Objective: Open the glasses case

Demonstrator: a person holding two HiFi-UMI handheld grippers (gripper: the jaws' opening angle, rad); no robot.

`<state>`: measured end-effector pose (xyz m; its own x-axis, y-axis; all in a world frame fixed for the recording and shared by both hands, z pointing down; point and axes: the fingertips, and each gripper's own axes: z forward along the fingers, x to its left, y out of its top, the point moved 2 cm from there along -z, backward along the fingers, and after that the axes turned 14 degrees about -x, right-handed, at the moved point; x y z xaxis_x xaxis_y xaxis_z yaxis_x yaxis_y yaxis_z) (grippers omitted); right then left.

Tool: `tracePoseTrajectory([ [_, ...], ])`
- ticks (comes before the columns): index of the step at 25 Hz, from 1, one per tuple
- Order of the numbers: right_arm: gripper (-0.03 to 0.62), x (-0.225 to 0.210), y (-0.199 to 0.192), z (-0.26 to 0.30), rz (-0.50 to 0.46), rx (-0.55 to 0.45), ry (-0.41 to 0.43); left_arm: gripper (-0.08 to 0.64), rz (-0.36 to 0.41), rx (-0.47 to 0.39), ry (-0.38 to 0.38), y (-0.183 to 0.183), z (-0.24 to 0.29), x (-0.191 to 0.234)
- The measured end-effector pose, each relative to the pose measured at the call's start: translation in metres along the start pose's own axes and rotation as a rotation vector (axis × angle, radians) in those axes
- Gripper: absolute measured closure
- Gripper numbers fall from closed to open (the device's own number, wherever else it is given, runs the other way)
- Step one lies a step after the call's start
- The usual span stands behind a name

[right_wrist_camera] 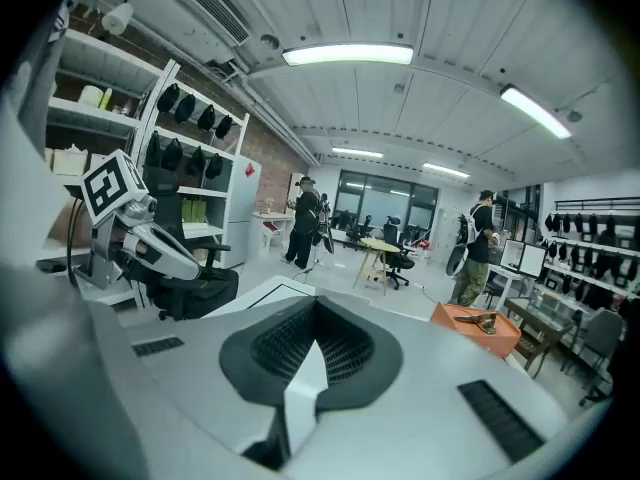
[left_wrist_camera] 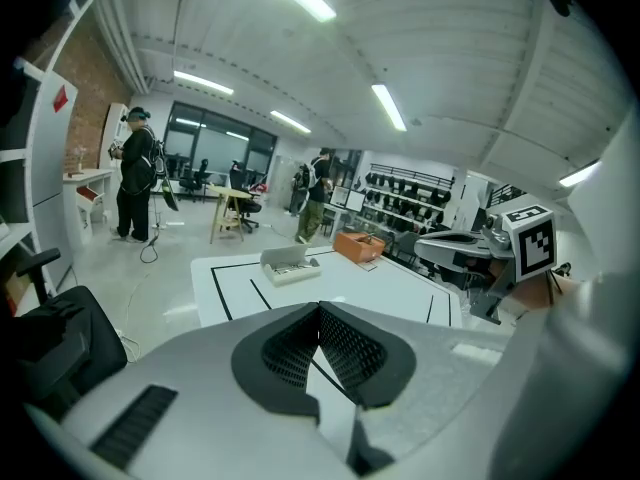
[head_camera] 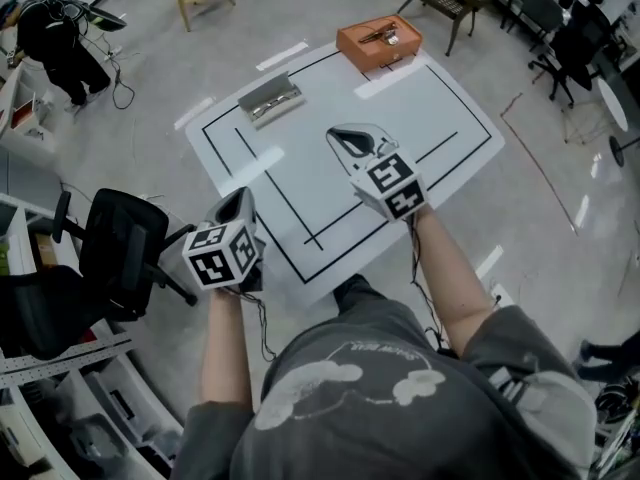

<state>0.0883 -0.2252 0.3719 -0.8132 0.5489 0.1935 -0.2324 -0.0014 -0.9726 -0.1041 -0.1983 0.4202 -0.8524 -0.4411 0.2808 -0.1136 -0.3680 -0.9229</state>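
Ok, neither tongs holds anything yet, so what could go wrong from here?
1. The left tongs and right tongs are shut; reaching in like that would shove things, not grip them.
2. The orange box sits at the table's far edge; a push could tip it off.
3. Something lies on its lid and might slide off if it is opened.

Everything's being lit bright and even
Light's being thrown down by ceiling strips [right_wrist_camera: 347, 55]; gripper-view edges are being warped and darkened pretty hard.
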Motion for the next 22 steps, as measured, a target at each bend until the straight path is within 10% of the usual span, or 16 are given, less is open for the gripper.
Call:
tracePoseTrajectory([
  [22,0.592,0.143,0.009,-0.147,-0.013,0.003,-0.117,0.558,0.039,-0.025,-0.114,-0.05,-0.158,-0.044],
])
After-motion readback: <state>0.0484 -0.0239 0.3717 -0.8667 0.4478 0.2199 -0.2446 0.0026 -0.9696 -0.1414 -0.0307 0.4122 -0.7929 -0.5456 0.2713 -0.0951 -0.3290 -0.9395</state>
